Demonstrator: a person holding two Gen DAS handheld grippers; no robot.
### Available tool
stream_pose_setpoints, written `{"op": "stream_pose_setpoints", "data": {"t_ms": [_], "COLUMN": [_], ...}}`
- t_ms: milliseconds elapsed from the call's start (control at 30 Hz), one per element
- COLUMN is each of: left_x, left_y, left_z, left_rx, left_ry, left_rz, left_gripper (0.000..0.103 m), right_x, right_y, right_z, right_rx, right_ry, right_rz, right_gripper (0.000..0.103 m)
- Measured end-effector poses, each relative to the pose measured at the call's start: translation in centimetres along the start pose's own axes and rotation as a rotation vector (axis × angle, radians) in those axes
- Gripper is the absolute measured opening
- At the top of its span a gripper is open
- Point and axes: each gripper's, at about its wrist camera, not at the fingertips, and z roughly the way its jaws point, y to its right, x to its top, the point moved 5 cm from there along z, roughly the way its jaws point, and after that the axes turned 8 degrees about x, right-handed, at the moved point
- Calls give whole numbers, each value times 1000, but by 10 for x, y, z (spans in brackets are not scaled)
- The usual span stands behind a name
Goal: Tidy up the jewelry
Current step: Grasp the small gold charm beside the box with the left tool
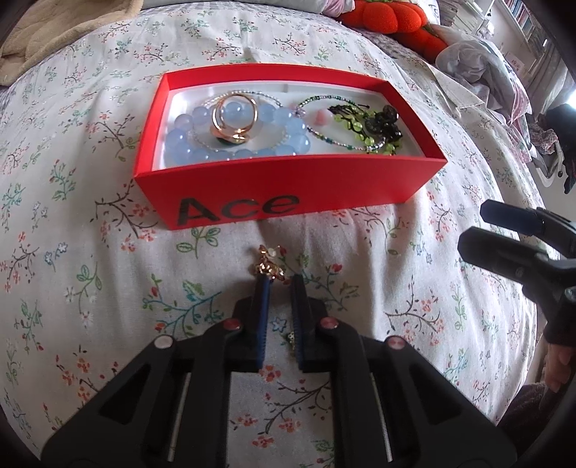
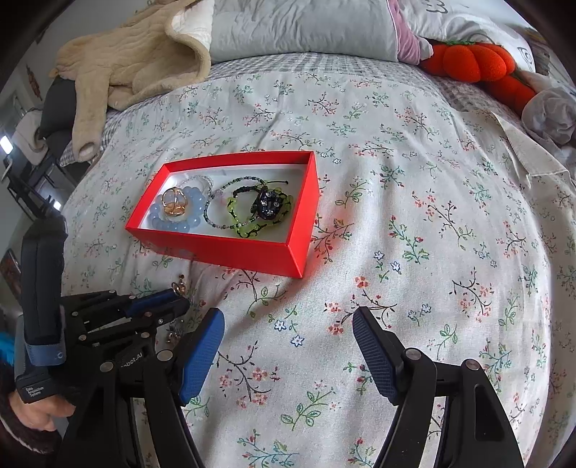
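A red box (image 1: 288,180) (image 2: 223,248) marked "Ace" lies on the floral bedspread. It holds a pale blue bead bracelet (image 1: 180,138), a gold ring (image 1: 235,115), a green bead bracelet (image 1: 354,126), a black ornament (image 1: 383,122) and a thin beaded chain. In front of the box, my left gripper (image 1: 279,279) (image 2: 181,300) is shut on a small gold earring (image 1: 268,264) (image 2: 178,287) at its fingertips, low over the bedspread. A second small gold piece (image 1: 291,336) (image 2: 172,334) lies on the fabric under the left fingers. My right gripper (image 2: 288,315) (image 1: 473,228) stands open and holds nothing, right of the left one.
A beige blanket (image 2: 133,61) and grey pillows (image 2: 302,28) lie at the head of the bed. An orange plush pumpkin (image 2: 475,63) and crumpled clothes (image 1: 478,61) sit at the far right. A person's hand (image 2: 39,414) holds the left gripper's handle.
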Motion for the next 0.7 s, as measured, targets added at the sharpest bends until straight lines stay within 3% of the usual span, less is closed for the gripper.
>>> {"op": "stream_pose_setpoints", "data": {"t_ms": [67, 133, 300, 367, 433, 600, 700], "left_x": [1, 1, -2, -5, -8, -6, 0], "left_y": [-1, -2, -7, -8, -7, -3, -3], "left_z": [-1, -1, -3, -6, -8, -9, -5], "left_rx": [6, 13, 20, 26, 14, 26, 17], "left_ry": [7, 10, 4, 13, 22, 47, 56], "left_rz": [-5, -1, 2, 13, 27, 39, 15], "left_gripper": [13, 5, 5, 12, 29, 40, 40], "right_x": [0, -1, -1, -1, -1, 1, 2], "right_y": [-1, -2, -2, 0, 0, -1, -4], "right_z": [1, 1, 3, 3, 3, 4, 5], "right_rx": [1, 1, 0, -2, -1, 8, 13], "right_ry": [-2, -4, -11, -13, -12, -12, -15], "right_rz": [-3, -6, -5, -2, 1, 3, -5], "right_gripper": [75, 75, 75, 75, 75, 75, 75]}}
